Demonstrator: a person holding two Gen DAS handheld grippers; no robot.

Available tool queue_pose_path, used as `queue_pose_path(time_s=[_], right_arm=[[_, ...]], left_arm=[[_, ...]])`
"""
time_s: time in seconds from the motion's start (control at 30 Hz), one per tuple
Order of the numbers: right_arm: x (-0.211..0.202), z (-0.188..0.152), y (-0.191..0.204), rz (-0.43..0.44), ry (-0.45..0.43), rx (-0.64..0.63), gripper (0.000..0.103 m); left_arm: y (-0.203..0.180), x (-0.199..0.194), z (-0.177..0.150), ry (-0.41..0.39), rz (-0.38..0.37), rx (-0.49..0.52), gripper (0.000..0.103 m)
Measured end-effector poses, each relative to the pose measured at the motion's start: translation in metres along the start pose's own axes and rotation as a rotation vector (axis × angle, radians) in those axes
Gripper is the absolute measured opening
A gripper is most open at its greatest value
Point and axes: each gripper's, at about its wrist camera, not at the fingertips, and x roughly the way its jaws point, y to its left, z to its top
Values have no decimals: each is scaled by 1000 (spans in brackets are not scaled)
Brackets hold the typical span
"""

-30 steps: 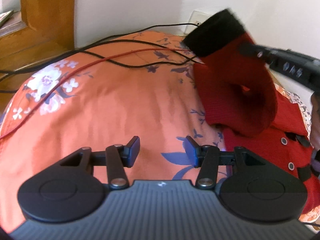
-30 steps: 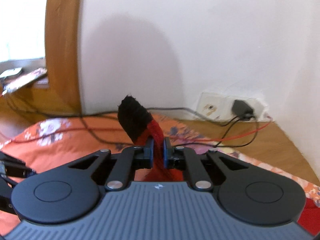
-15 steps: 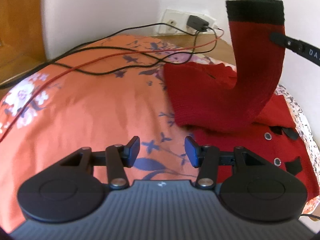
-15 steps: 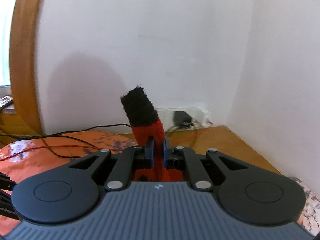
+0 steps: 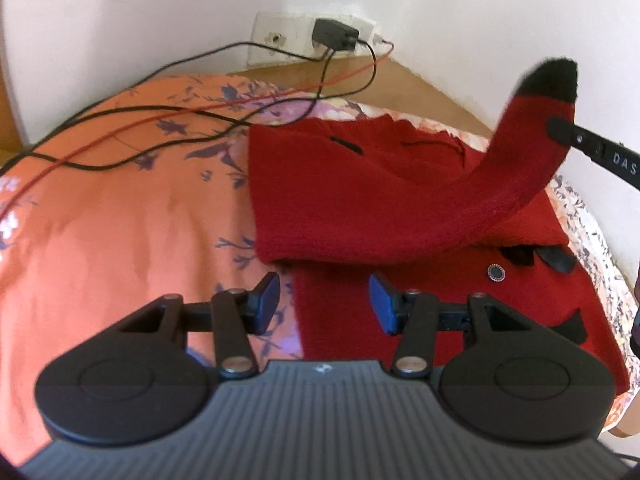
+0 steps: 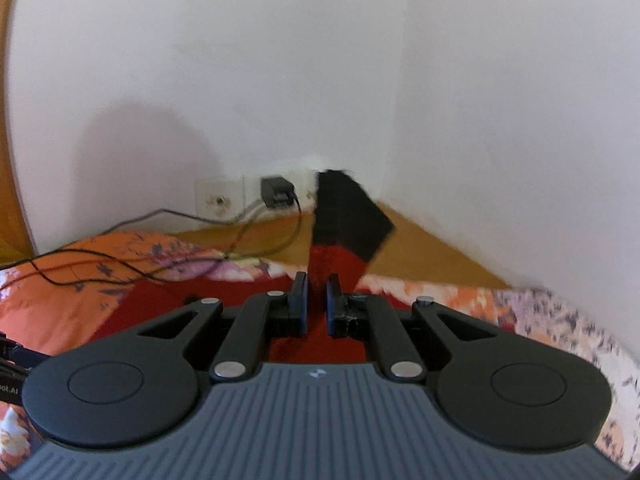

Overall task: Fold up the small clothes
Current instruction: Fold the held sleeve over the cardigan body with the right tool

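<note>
Holding the red sleeve [image 6: 332, 264] up by its black cuff [image 6: 348, 216] w/ my right gripper [image 6: 316, 300], pads pinched tight on the knit. My left gripper [image 5: 324, 300] is wide open, holding nothing, just over the near edge of the red cardigan [image 5: 360, 184]. The cardigan lies flat on the orange flower sheet [image 5: 120, 208], w/ a silver button [image 5: 496, 273] showing. I think this is the sleeve fold step. Next I need to lay the sleeve across the body & let go. Mind the black cable [image 5: 168, 110] near the top.
</note>
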Motion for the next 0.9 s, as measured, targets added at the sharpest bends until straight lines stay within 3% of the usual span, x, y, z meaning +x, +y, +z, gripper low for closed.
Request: queue_pose_path(time_s=[0.4, 0.7, 0.77, 0.9], right_arm=[[29, -76, -28, 19, 135, 133, 9], [25, -114, -43, 39, 247, 225, 11], [21, -118, -48, 47, 257, 249, 15], [9, -119, -56, 39, 266, 270, 47]], left_arm=[[-10, 28, -4, 55, 67, -22, 51], [-9, 30, -9, 62, 81, -39, 51], [-10, 30, -9, 61, 83, -41, 51], [-12, 31, -9, 58, 88, -38, 51]])
